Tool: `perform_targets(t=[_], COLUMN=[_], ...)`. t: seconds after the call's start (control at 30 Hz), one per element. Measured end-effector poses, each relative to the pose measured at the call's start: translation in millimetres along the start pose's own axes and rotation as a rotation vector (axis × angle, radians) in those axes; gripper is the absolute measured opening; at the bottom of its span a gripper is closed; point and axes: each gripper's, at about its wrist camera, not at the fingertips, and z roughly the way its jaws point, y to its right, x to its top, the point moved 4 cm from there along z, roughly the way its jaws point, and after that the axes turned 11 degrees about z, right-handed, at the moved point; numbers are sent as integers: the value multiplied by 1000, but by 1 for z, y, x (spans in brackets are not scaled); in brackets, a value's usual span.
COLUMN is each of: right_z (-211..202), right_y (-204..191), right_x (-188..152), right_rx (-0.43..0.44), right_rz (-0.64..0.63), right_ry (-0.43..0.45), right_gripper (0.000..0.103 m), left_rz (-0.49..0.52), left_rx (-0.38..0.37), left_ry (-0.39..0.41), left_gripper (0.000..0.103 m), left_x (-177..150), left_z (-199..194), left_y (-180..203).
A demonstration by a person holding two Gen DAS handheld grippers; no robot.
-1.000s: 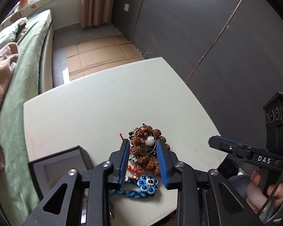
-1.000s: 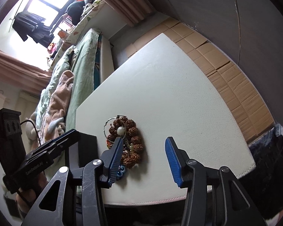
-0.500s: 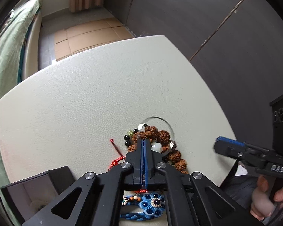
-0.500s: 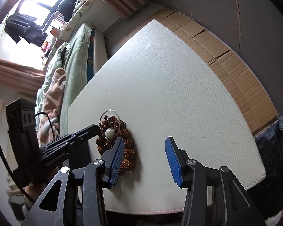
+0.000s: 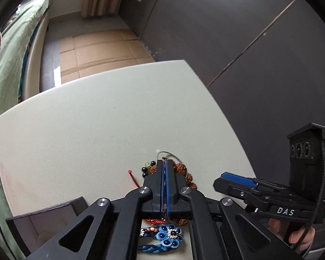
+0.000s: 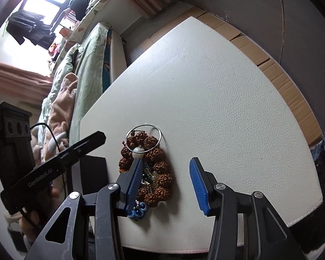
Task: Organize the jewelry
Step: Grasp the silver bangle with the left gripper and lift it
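A heap of jewelry lies near the white table's front edge: a brown bead bracelet (image 6: 156, 173), a thin silver hoop (image 6: 144, 138) with a pale bead, a blue braided flower bracelet (image 5: 166, 236) and a red cord (image 5: 133, 176). My left gripper (image 5: 164, 162) is shut above the heap; whether it pinches any piece is hidden by its jaws. It shows from the side in the right wrist view (image 6: 99, 137). My right gripper (image 6: 165, 182) is open and empty, its left finger (image 6: 134, 182) over the heap. It also shows in the left wrist view (image 5: 225, 181).
A dark open jewelry box (image 5: 54, 218) stands at the table's (image 6: 205, 86) front left corner, beside the heap. A bed with green bedding (image 6: 84, 65) runs along the table's left side. Dark wall panels and cardboard-covered floor (image 5: 97, 49) lie beyond.
My left gripper closed over the jewelry heap and has since pulled back a little. The right gripper stayed open and shifted slightly.
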Motion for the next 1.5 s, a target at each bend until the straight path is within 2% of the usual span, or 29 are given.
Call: perform_targets(t=[0.03, 0.1, 0.13, 0.17, 0.23, 0.33, 0.57, 0.83, 0.9, 0.97, 1.0, 1.03, 1.07, 1.2, 1.5], right_z=[-3, -6, -7, -8, -9, -16, -37, -48, -49, -50, -51, -52, -52, -49, -32], right_y=[1, 1, 3, 5, 9, 18, 44, 67, 68, 70, 70, 70, 70, 65, 32], right_x=[1, 4, 5, 6, 9, 14, 24, 31, 31, 31, 31, 31, 32, 30, 19], right_rx=[-4, -7, -6, -4, 0, 12, 14, 4, 1, 1, 2, 3, 4, 3, -16], right_rz=[0, 2, 6, 11, 23, 51, 142, 212, 211, 211, 211, 211, 210, 185, 49], right_ry=[10, 24, 27, 27, 27, 38, 108, 131, 127, 130, 133, 134, 133, 124, 90], right_gripper=[47, 47, 47, 47, 47, 47, 47, 47, 47, 47, 47, 47, 47, 47, 47], left_rz=[-6, 1, 6, 11, 23, 78, 234, 322, 341, 351, 346, 336, 331, 312, 223], left_rx=[10, 23, 28, 25, 37, 104, 219, 328, 350, 365, 359, 342, 329, 310, 285], left_ry=[-11, -10, -13, -4, 23, 0, -128, -231, -243, -265, -276, -265, -268, -253, -103], left_gripper=[6, 31, 66, 88, 89, 89, 89, 88, 84, 64, 62, 55, 52, 52, 52], left_x=[0, 2, 3, 4, 8, 12, 16, 17, 16, 14, 12, 11, 11, 14, 18], left_z=[3, 5, 6, 5, 2, 6, 42, 74, 77, 82, 84, 81, 80, 74, 12], left_y=[-1, -2, -1, 1, 5, 13, 39, 50, 50, 49, 47, 45, 44, 43, 25])
